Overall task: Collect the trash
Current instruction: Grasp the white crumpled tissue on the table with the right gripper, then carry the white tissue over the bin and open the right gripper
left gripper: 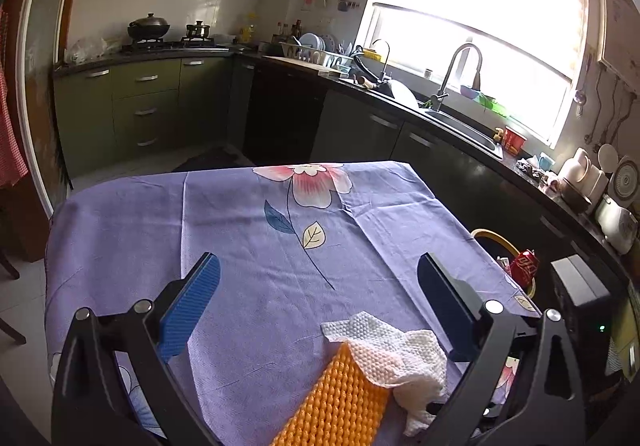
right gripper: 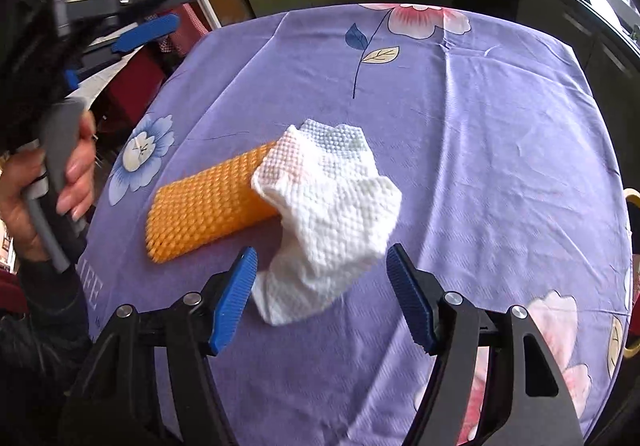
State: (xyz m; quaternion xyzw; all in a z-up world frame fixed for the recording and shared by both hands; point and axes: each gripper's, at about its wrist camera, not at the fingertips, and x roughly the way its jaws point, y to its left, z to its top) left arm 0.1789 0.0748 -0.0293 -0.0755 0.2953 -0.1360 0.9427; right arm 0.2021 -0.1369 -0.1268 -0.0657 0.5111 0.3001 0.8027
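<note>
Crumpled white paper towel (right gripper: 328, 214) lies on the worktop (right gripper: 500, 150), on the purple floral cloth, near the edge closest to the cameras. One end drapes over an orange bumpy roll (right gripper: 208, 206) lying flat beside it; the two touch.

Right tongs (right gripper: 320, 298) hang just above the towel's near end, jaws fairly wide, one blue pad either side of it, pads not pressing on it. Nothing gripped.

Left tongs (left gripper: 320, 306) wide apart, empty, pointing out across the cloth. Towel and roll sit low in that view, nearer the right-hand finger. In the right wrist view the left tongs show at upper left, off the worktop edge, with a hand (right gripper: 48, 190) round the grey handle.

Rest of the cloth is bare. A yellow-rimmed bin (left gripper: 504, 246) stands just beside the worktop's right edge, with a red can (left gripper: 526, 266) in it. Kitchen counter with sink (left gripper: 464, 126) and tap runs behind, well apart. Stove with pots at far left.
</note>
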